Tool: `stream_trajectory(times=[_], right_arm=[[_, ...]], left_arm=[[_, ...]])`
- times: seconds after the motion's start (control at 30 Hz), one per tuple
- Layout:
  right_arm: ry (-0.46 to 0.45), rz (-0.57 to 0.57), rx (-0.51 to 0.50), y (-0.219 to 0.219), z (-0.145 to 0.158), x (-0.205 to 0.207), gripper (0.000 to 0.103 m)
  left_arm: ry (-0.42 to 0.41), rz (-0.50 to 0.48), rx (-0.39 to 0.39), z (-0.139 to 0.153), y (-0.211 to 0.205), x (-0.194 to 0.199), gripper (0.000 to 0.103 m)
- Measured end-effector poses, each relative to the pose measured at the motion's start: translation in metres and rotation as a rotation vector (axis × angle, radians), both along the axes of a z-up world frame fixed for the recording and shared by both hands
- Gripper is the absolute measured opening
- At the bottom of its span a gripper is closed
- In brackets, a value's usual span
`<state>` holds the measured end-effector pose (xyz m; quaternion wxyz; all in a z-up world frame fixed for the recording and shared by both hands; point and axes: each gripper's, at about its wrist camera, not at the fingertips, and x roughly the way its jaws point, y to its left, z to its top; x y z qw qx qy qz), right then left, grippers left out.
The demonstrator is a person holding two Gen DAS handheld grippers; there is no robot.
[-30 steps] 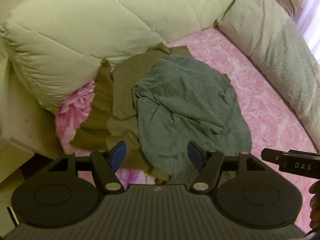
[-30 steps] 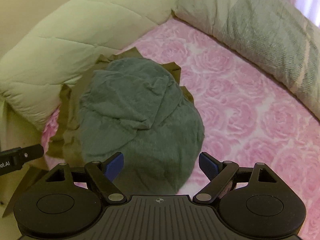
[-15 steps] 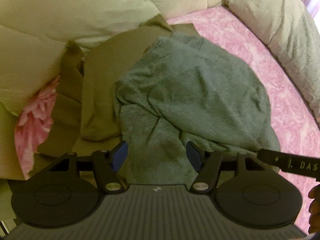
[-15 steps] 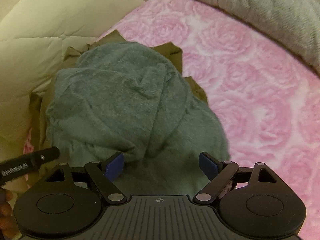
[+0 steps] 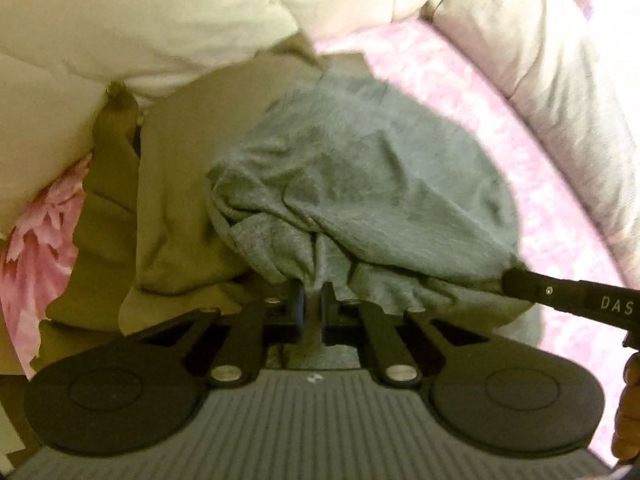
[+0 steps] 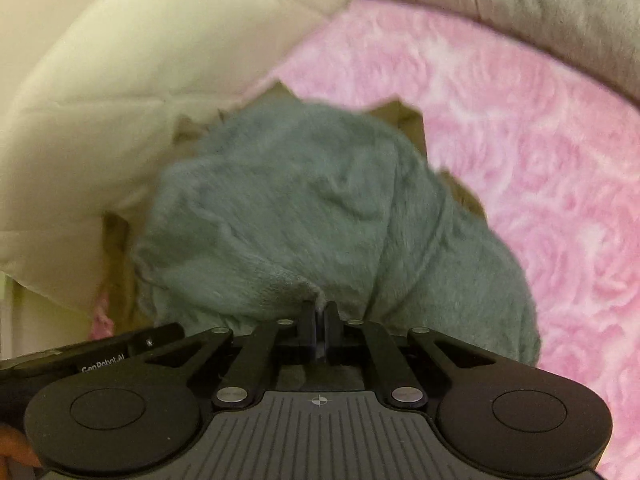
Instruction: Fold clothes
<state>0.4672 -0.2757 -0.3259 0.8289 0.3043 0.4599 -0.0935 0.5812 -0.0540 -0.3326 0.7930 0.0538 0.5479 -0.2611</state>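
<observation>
i am pinching the near edge of the grey-green garment with both tools, so the folding is only just beginning. my left hand-held gripper is closing on a bunched fold of that cloth at 6 o'clock in its own view, the jaws nearly together with fabric between them. my right hand-held gripper is clamped almost fully together on the same hem, also at 6 o'clock in its view; in the left view it is coming in from 4 o'clock and meeting the cloth.

the garment is lying crumpled in a heap on the pink rose-patterned bed, partly on top of an olive garment that is spreading out toward 9 o'clock. a cream quilt is piled from 10 to 12 o'clock, and a grey blanket is running along 2 o'clock.

nothing is looking folded yet: no flat panel, no neat crease. i am judging that lifting, spreading flat and every fold are all remaining, and the olive piece is untouched.
</observation>
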Motion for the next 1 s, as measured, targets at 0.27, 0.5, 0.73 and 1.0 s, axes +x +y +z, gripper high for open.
stream_trajectory(times=[0.27,0.5,0.73,1.0], right_arm=[[-0.201,-0.094,-0.039,-0.003,0.088,-0.043,0.001],[-0.369,-0.256,-0.081,-0.018,0.177,-0.129,0.001],[-0.565,-0.520,-0.204,-0.020,0.261,-0.265,0.001],[-0.709,-0.741,-0.418,0.005,0.360,-0.465,0.001]], left_arm=[[-0.082,-0.126,-0.139,0.088,-0.009,-0.044,0.003],[-0.193,-0.297,-0.275,0.175,-0.033,-0.112,0.002],[-0.297,-0.511,-0.437,0.263,-0.078,-0.225,0.002],[-0.265,-0.811,-0.707,0.353,-0.106,-0.397,0.002]])
